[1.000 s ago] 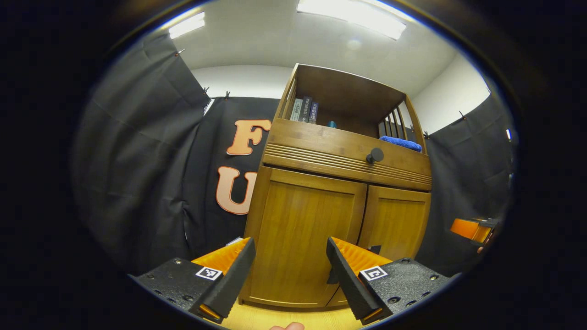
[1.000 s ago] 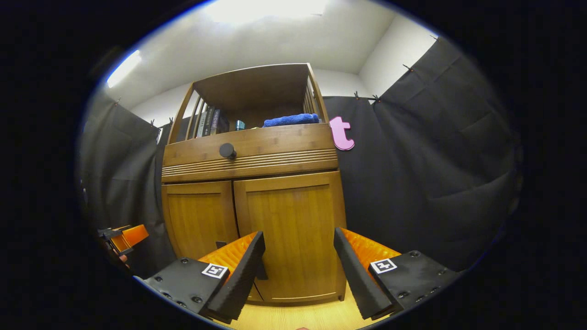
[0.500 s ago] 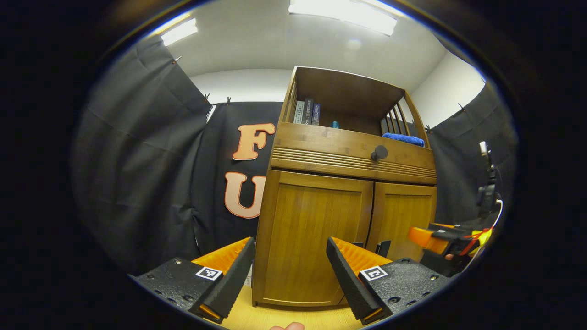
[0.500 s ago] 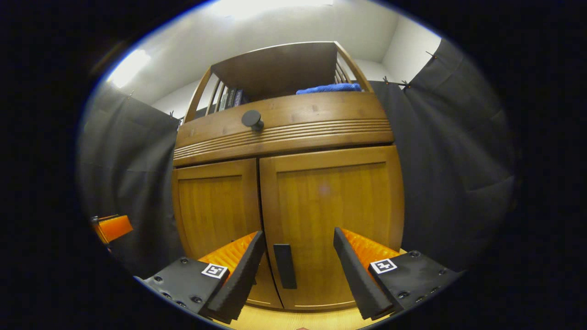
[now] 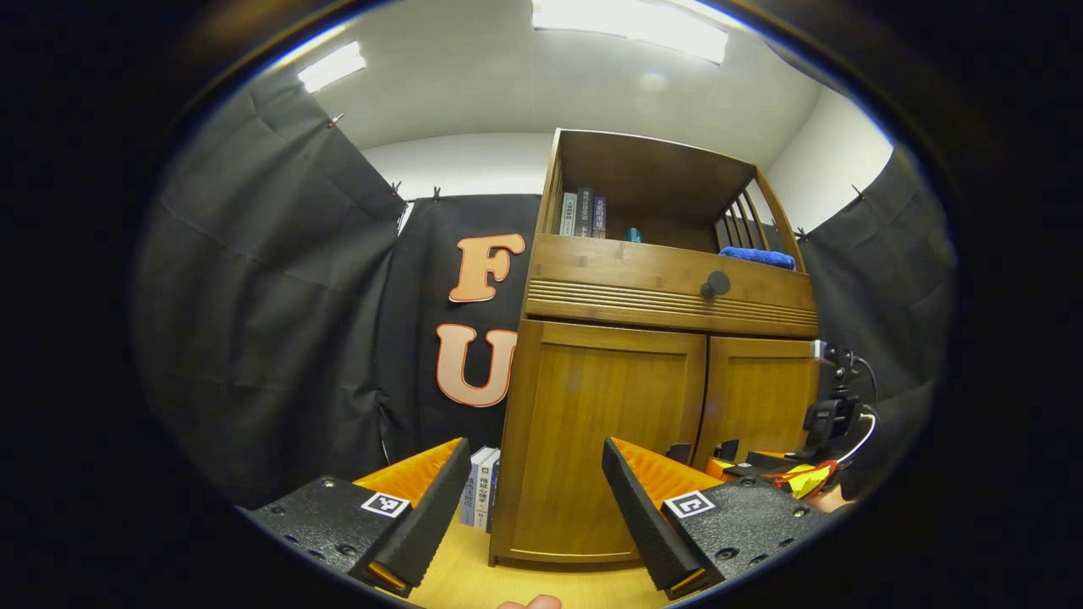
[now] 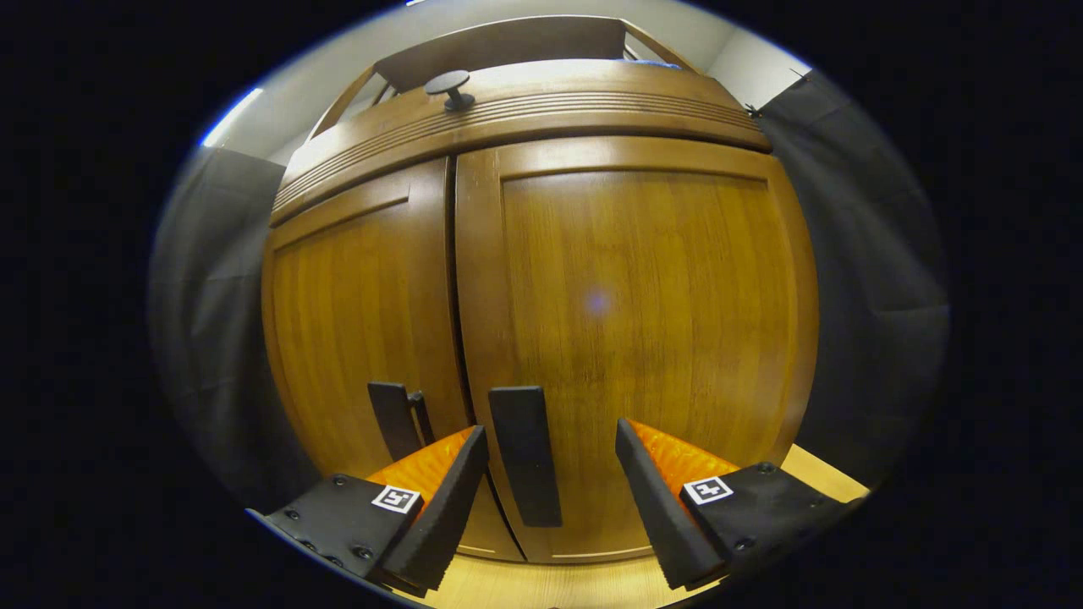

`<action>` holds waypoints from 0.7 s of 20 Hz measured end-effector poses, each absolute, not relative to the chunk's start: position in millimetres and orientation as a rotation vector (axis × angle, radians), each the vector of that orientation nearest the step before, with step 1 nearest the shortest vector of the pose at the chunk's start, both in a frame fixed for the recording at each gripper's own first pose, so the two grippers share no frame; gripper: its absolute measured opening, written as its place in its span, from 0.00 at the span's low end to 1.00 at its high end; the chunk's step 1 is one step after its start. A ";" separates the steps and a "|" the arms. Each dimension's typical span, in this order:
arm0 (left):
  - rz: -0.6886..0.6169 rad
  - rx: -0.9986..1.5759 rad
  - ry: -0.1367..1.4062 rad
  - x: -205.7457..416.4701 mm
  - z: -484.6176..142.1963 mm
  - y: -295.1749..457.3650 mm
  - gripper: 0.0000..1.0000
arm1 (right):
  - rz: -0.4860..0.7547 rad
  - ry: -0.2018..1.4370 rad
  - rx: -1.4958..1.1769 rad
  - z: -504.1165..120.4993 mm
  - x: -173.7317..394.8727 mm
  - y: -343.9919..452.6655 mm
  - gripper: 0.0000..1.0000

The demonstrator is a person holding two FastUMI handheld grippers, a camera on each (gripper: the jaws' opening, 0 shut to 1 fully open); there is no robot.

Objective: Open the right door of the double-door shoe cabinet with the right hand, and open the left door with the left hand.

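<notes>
— Two fingers of the right tool (image 6: 546, 499) gape wide, the right door's handle (image 6: 525, 455) just ahead between them. Advice?

— Centre on it, close, pull along the hinge arc. Left tool (image 5: 533, 507) is wide too, facing the left door (image 5: 605, 448).

— Surroundings?

— Wooden floor (image 5: 474, 575), black cloth walls, books (image 5: 479, 499) beside the cabinet.

Bright ceiling lights (image 5: 630, 25) overhead; sharp focus, strong fisheye bending at edges.

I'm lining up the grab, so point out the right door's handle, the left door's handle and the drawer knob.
right door handle (image 6: 525, 452), right gripper view, middle of the black bar.
left door handle (image 6: 393, 419), right gripper view, middle of the black bar.
drawer knob (image 6: 447, 84), right gripper view, round cap.
</notes>
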State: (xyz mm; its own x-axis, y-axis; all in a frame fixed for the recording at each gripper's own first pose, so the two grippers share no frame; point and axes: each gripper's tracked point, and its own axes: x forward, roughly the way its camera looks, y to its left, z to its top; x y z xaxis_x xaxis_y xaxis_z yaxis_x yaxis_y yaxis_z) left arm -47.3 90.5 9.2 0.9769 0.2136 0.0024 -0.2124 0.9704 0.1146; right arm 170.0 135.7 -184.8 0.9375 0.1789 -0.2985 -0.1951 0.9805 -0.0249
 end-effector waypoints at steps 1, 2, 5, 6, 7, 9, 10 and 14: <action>0.219 0.117 0.010 -49.2 9.8 91.8 0.91 | 0.182 0.303 -0.066 -187.6 172.7 133.3 0.98; 0.223 0.118 0.008 -49.6 10.7 93.6 0.94 | 0.170 0.300 -0.074 -190.1 175.9 132.0 0.98; 0.222 0.113 0.006 -48.7 10.9 93.9 0.91 | 0.152 0.296 -0.090 -200.7 180.8 128.7 0.89; 0.220 0.112 0.009 -46.4 9.5 94.0 0.91 | 0.158 0.300 -0.091 -203.7 183.7 128.3 0.98; 0.217 0.113 0.013 -46.1 8.4 93.7 0.91 | 0.166 0.305 -0.084 -207.0 185.5 131.0 0.98; 0.210 0.111 0.010 -44.3 8.1 92.4 0.98 | 0.169 0.289 -0.079 -203.5 185.9 132.9 0.95; 0.205 0.103 0.004 -43.4 8.7 91.8 0.94 | 0.168 0.275 -0.078 -200.9 184.6 133.0 0.95; 0.179 0.080 0.011 -35.9 5.6 85.1 0.91 | 0.184 0.285 -0.080 -203.1 184.8 134.0 0.84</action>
